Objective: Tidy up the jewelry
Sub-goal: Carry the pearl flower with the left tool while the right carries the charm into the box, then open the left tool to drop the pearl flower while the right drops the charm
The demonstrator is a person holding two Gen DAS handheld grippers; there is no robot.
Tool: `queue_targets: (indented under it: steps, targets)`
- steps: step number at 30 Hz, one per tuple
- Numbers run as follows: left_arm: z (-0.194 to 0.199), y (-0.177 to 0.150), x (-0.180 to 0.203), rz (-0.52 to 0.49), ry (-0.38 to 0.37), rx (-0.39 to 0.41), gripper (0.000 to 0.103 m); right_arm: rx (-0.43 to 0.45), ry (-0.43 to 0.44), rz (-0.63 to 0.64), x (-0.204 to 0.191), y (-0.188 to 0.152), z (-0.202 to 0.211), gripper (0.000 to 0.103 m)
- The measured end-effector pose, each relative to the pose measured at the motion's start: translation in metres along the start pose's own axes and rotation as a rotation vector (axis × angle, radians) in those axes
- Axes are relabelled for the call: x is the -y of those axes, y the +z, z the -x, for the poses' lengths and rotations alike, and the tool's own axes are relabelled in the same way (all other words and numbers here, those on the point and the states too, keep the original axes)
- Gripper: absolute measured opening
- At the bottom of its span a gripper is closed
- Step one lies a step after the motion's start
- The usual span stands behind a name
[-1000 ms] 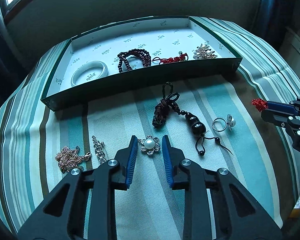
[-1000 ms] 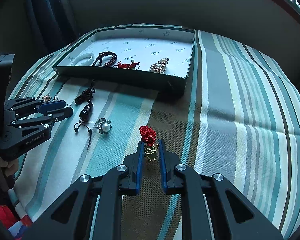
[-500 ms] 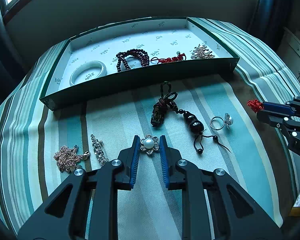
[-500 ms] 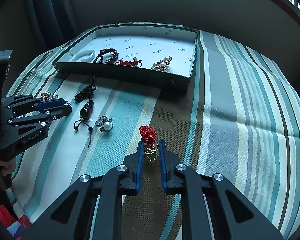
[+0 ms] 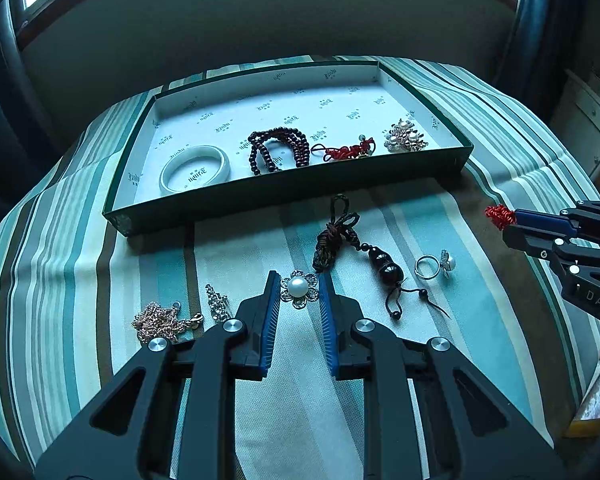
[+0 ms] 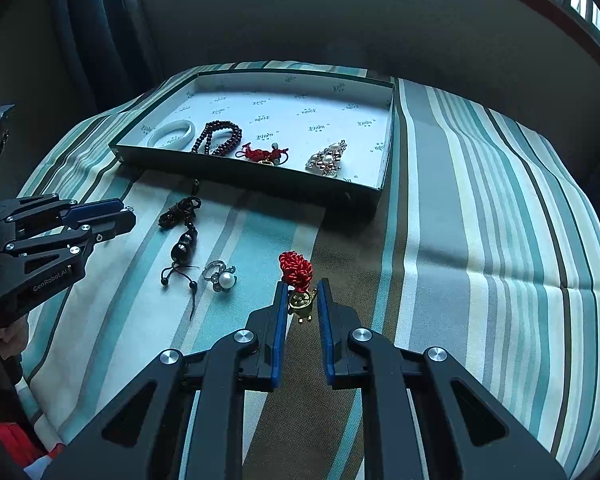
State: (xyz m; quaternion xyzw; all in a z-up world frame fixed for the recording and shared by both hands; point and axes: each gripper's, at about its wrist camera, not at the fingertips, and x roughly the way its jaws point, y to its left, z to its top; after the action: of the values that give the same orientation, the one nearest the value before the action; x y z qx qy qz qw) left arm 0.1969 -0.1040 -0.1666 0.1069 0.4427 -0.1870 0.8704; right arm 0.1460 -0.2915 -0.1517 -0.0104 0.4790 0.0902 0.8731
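Note:
A pearl flower brooch [image 5: 299,289] lies on the striped cloth, and my left gripper [image 5: 299,280] is shut on it, its blue pads against the petals on both sides. From the right wrist view the left gripper [image 6: 128,216] shows at the left edge. My right gripper [image 6: 302,288] is shut on a small gold charm [image 6: 301,305] topped by a red knot [image 6: 296,268], held just above the cloth. The red knot [image 5: 499,216] also sticks out of the right gripper [image 5: 512,224] at the right of the left wrist view. The green box [image 5: 292,196] stands open beyond both.
The box holds a white bangle [image 5: 195,168], dark red beads [image 5: 278,148], a red cord piece [image 5: 344,152] and a pearl cluster [image 5: 405,140]. On the cloth lie a black gourd pendant [image 5: 380,260], a pearl ring [image 5: 434,266], a rhinestone piece [image 5: 218,304] and a rose-gold chain [image 5: 160,322].
The left gripper's fingers have come forward and closed in around the pearl flower brooch. The right gripper keeps its hold on the red knot charm and has barely moved.

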Motion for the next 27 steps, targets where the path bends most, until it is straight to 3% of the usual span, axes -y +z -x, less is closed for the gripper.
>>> queue_targets:
  steps: [7, 14, 21, 27]
  targets:
    - [0.016, 0.036, -0.017, 0.024, 0.005, 0.086, 0.02, 0.079, 0.0, -0.006, 0.0, 0.038, 0.005, 0.015]
    - [-0.004, 0.084, -0.039, 0.041, 0.06, 0.149, 0.02, 0.149, -0.007, -0.016, 0.0, 0.088, -0.013, 0.015]
    - [-0.056, 0.121, -0.06, 0.069, 0.116, 0.117, 0.02, 0.122, 0.003, -0.071, 0.006, 0.123, -0.067, 0.015]
    - [-0.099, 0.132, -0.069, 0.077, 0.131, 0.049, 0.02, 0.069, -0.021, -0.087, 0.008, 0.133, -0.106, 0.015]
